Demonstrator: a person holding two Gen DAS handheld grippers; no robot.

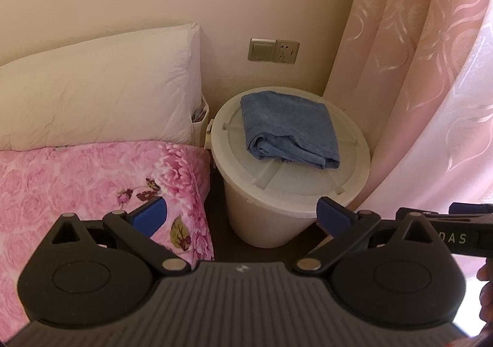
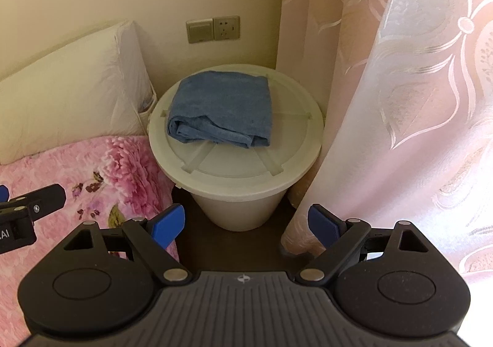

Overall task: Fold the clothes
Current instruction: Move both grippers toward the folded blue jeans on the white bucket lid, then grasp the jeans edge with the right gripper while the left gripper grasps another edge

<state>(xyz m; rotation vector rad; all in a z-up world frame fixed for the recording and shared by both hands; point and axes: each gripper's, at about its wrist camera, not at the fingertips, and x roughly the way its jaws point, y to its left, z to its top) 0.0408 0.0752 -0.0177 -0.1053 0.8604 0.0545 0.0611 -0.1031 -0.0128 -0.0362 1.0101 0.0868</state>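
A folded blue cloth (image 1: 288, 129) (image 2: 223, 109) lies on the lid of a white bucket (image 1: 271, 214) (image 2: 243, 202) in the corner between bed and curtain. My left gripper (image 1: 243, 214) hovers short of the bucket, its blue pads wide apart with nothing between them. My right gripper (image 2: 246, 222) stands open the same way, just before the bucket's base and empty. Each gripper's black body shows at the edge of the other's view.
A bed with a pink flowered blanket (image 1: 92, 186) (image 2: 92, 177) and a white pillow (image 1: 101, 91) (image 2: 71, 85) is at the left. A pink patterned curtain (image 1: 425, 69) (image 2: 400, 85) hangs at the right. A wall switch and socket (image 1: 273, 50) sit above the bucket.
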